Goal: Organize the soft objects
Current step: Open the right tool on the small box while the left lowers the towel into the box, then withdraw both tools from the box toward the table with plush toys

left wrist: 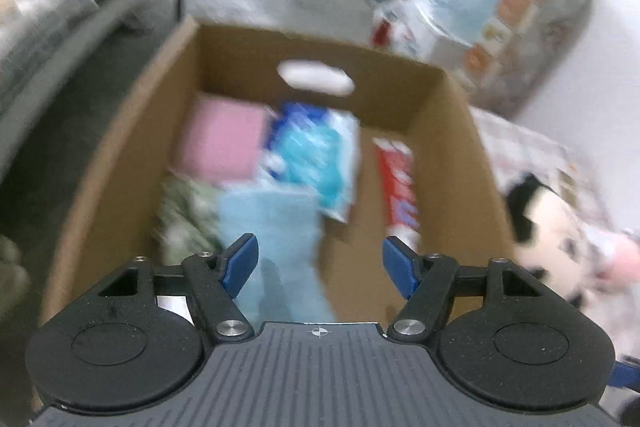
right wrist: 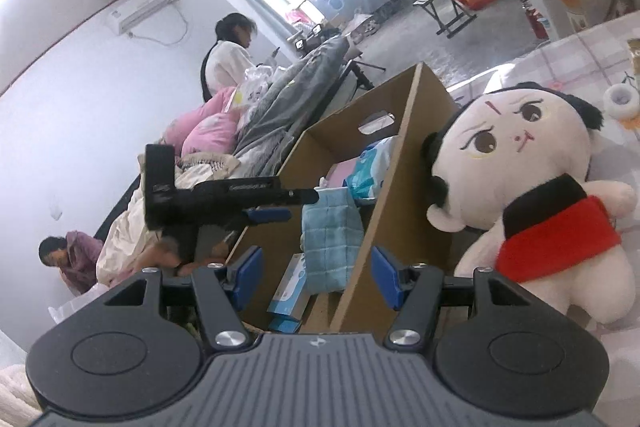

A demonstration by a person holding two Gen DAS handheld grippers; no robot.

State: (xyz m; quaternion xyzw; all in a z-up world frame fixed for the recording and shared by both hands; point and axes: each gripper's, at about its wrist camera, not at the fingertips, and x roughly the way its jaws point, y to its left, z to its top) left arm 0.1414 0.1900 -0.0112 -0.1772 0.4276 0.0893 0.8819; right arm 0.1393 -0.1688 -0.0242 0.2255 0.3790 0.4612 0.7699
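The left gripper (left wrist: 320, 263) is nearest the camera in its own view; its jaws stand apart and nothing is between the blue pads (left wrist: 240, 265). It hangs over the near edge of the box (left wrist: 452, 131) and points down into it. Just ahead of the pads and below them lies a light blue towel (left wrist: 272, 227), partly standing against the other contents. Further ahead there are a pink pack (left wrist: 224, 143), a blue-white packet (left wrist: 316, 155) and, ahead to the right of the gripper, a red tube (left wrist: 398, 183). This view is blurred, so I cannot tell if the towel lies flat or leans on the wall.

The right gripper (right wrist: 316, 279) is also open and empty. Ahead of it and to its right a doll (right wrist: 520, 187) lies on the bed cover, just beside the outer wall of the box, not yet inside.

What may go wrong, in my judgement: the towel looks loosely set and high in the box, so it may flop over the edge or cover the free floor where the doll should go. The doll is big and round; open jaws may catch only the red cloth or an arm, and then it can slip out on the way. The two grippers are near each other over the box, and they may collide if both move together. A push on the thin cardboard wall may also shift the box.
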